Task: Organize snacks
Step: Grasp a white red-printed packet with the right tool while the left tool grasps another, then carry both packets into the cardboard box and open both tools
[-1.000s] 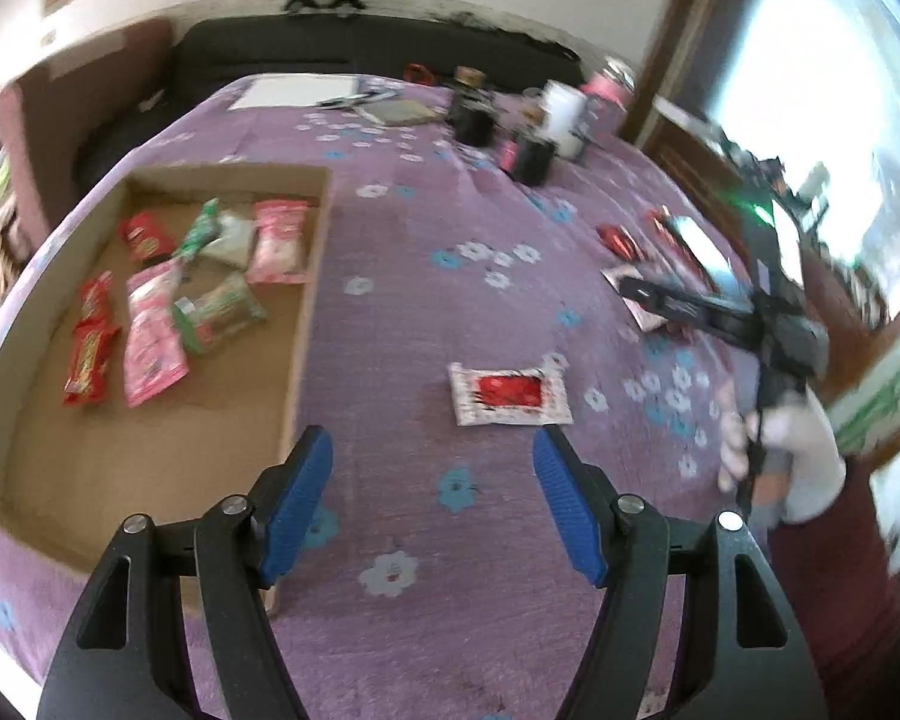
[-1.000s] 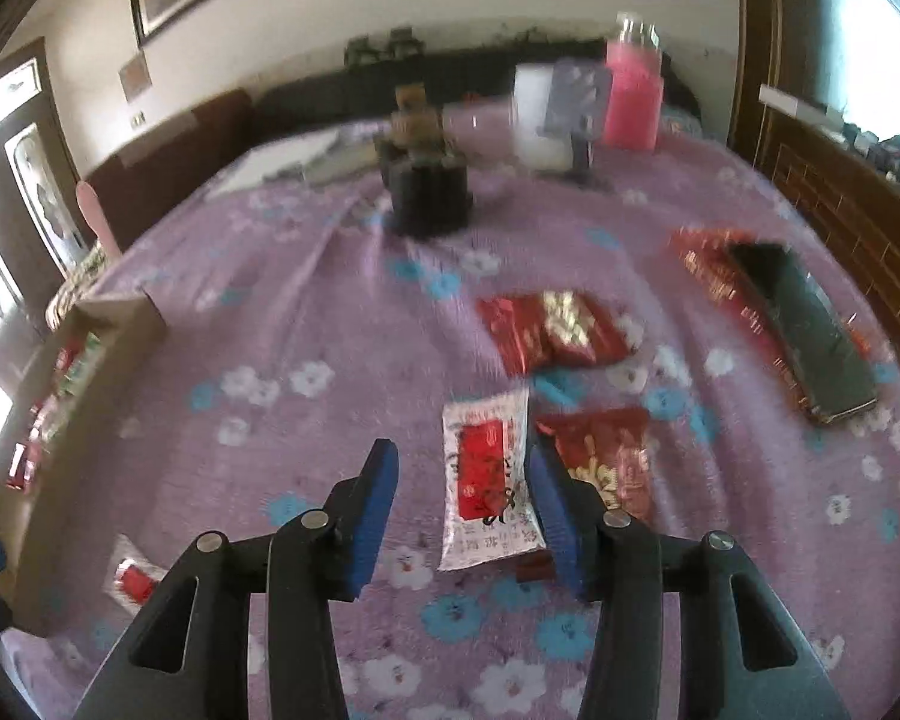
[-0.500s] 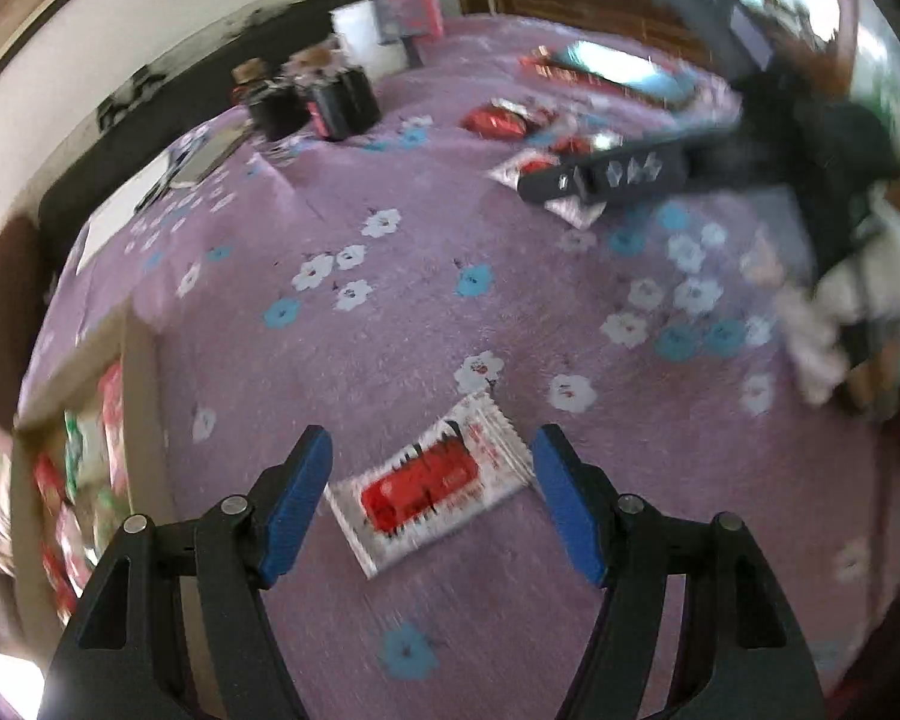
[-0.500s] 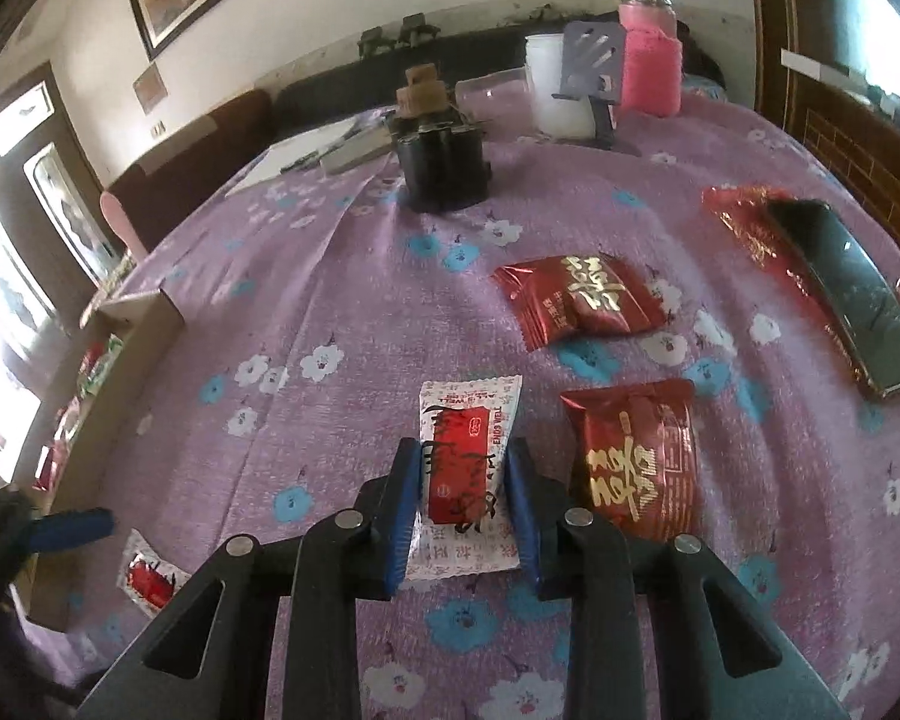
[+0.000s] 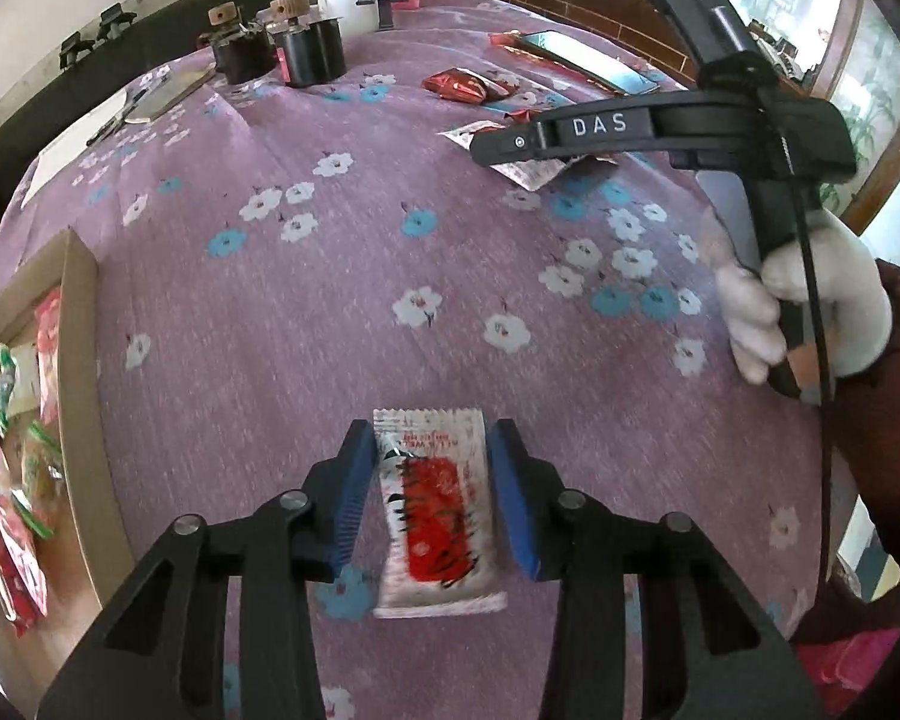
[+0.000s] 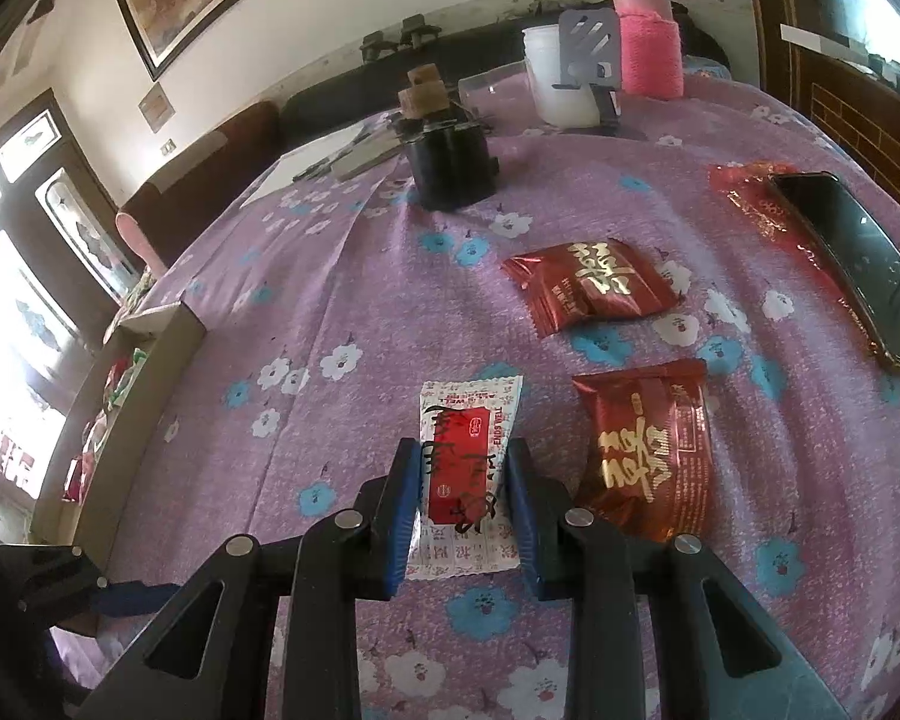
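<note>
On the purple cloth point(image 5: 342, 312), a white sachet point(image 5: 435, 501) is straddled by the unclosed left gripper point(image 5: 432, 480) and a second sachet point(image 6: 465, 462) is clamped by the right gripper point(image 6: 463, 498); squaring is advised before transfer to the box point(image 5: 81, 372).

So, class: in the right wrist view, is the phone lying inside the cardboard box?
No, the phone lies on the tablecloth, far from the cardboard box.
</note>
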The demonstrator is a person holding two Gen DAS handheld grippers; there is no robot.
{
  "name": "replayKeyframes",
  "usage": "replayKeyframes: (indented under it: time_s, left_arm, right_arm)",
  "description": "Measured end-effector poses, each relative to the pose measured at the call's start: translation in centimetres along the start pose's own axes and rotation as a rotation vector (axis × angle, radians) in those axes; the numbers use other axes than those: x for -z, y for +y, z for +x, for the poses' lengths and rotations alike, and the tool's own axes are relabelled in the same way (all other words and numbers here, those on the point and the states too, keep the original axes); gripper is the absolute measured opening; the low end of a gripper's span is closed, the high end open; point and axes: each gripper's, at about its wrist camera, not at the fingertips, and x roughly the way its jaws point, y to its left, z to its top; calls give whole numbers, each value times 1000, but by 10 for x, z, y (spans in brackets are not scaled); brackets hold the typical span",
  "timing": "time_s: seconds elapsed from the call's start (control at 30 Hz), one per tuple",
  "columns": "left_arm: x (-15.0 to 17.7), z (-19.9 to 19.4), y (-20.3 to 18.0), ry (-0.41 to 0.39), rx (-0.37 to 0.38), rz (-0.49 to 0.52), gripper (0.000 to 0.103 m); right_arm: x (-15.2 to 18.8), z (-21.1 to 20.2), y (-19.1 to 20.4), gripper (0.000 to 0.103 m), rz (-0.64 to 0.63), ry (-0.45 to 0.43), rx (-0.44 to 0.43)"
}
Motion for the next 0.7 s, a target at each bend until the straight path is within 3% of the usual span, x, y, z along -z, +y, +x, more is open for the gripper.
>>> replayKeyframes:
  time_s: [0.03, 0.1, 0.13, 0.23, 0.27, 0.3, 0.37, 0.53, 0.7]
  left_arm:
    - [2, -2, 2, -2, 4, -12, 40]
    - [7, -3, 6, -8, -1, -42, 60]
    - [10, -3, 6, -10, -18, -48, 64]
    - [18, -5, -5, -45, -82, -27, 65]
    - [19, -6, -7, -47, -83, -37, 62]
    - [20, -6, -9, -52, -66, -52, 45]
    - [20, -9, -12, -66, -80, -67, 31]
    - [26, -21, -6, -111, -39, -157, 29]
    - [38, -56, 14, -199, 2, -260, 29]
  right_arm:
    - [0, 0, 0, 30, 1, -1, 0]
    - [0, 0, -1, 30, 7, -2, -3]
    - [0, 0, -1, 30, 8, -2, -4]
    - [0, 0, -1, 30, 9, -4, -4]
    - [0, 0, -1, 30, 9, -4, -4]
    - [0, -1, 0, 30, 8, -8, -3]
    - [0, -3, -1, 30, 8, -20, -1]
    - [0, -13, -1, 29, 19, -74, -27]
    - [1, -19, 4, 29, 13, -99, -60]
